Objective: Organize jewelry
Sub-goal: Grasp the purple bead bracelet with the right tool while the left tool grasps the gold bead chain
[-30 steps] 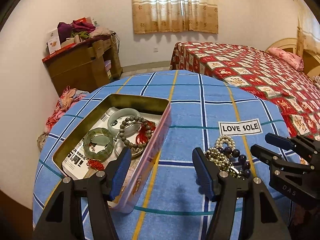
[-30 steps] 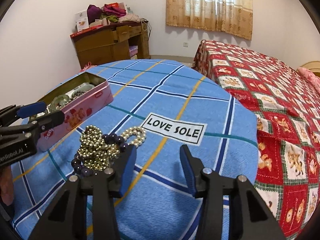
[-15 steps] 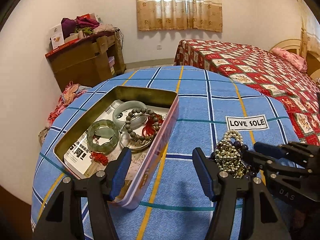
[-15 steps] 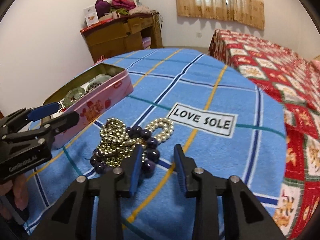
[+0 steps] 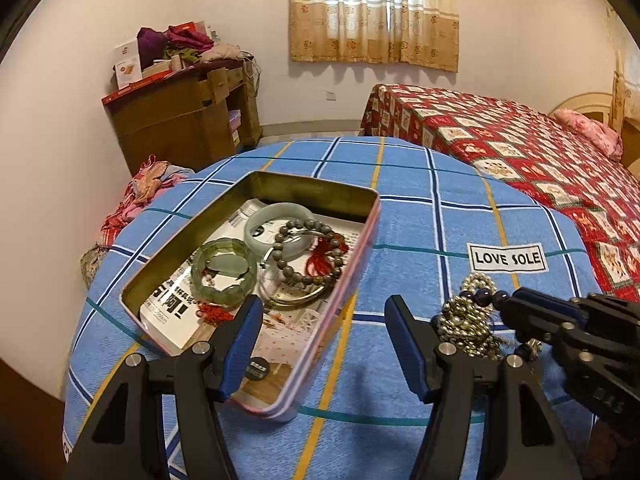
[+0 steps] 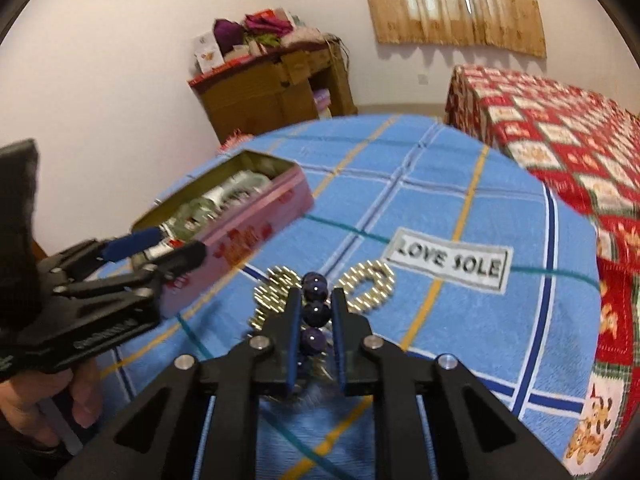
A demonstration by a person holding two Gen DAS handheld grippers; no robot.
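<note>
An open pink tin [image 5: 370, 240] on the blue checked tablecloth [image 5: 440, 216] holds a green bracelet [image 5: 224, 272], a pale jade bangle [image 5: 278, 216] and a grey bead bracelet [image 5: 308, 252]. My left gripper [image 5: 323, 312] hangs open over the tin's near right corner, holding nothing. To its right lies a heap of gold bead strands [image 5: 464, 320]. In the right wrist view my right gripper [image 6: 316, 294] is closing, and its pads press on a dark purple bead bracelet [image 6: 316, 314] amid the gold bead heap [image 6: 366, 286]. The left gripper [image 6: 176, 244] shows beside the tin [image 6: 256, 224].
A white LOVE SOLE label [image 5: 508, 258] is sewn on the cloth behind the bead heap. A bed with a red patterned cover [image 5: 520, 140] stands to the right. A wooden cabinet [image 5: 180, 116] piled with clothes is against the far wall. A hand [image 6: 48, 404] holds the left gripper.
My right gripper moved forward to the bead heap and its jaws closed from wide apart onto the purple beads. The left gripper stayed open and hardly moved.
</note>
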